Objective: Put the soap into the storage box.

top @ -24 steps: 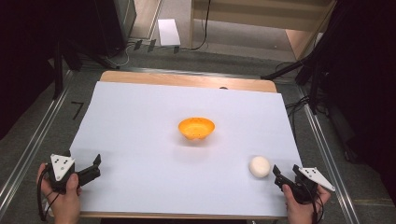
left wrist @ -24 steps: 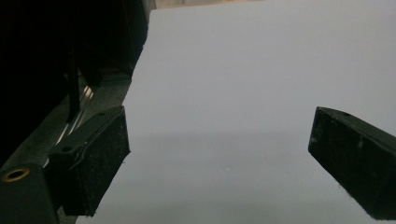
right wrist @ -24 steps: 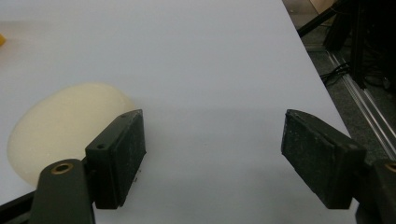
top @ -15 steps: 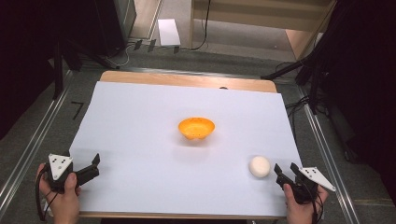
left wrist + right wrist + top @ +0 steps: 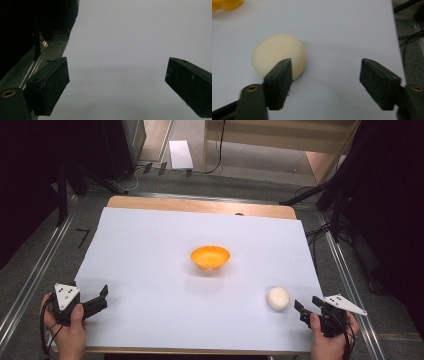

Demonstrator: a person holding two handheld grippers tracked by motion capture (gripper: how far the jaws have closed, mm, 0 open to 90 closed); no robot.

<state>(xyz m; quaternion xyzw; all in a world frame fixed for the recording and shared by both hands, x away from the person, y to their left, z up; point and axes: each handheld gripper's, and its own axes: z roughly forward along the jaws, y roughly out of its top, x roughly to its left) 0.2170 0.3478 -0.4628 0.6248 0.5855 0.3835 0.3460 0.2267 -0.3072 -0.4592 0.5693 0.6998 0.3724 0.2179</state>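
White sheeting covers the counter (image 5: 150, 250) in the high view, a strip of bare wood showing along its far edge; dark floor, metal rails and trailing cables lie around it, and a white box (image 5: 180, 154) sits on the floor at twelve o'clock beyond it. Orange bowl (image 5: 210, 257) stands near the counter's middle. Pale round ball (image 5: 278, 298) lies at about four o'clock from the bowl, well apart from it, close to the near right corner. Right tongs (image 5: 306, 308) rest just beside the ball at its four o'clock, held low; left tongs (image 5: 101, 297) sit at the near left corner, eight o'clock from the bowl, far from both things. Left gripper view: left tongs (image 5: 117, 82) stand wide apart over bare white sheet, nothing between them, dark rail and floor off at ten o'clock. Right gripper view: right tongs (image 5: 325, 82) are spread apart and empty, the ball (image 5: 279, 56) at eleven o'clock, partly behind the left-hand jaw rather than in the gap, a bit of the bowl (image 5: 227, 4) showing in the top left corner. Judgement: the step in hand looks like taking the ball, likely for the bowl. To do it well, swing the right tongs toward ten o'clock until the ball is centred in the gap, keep the jaws low, and close gently, since a round thing on smooth sheet may roll off if nudged from one side.
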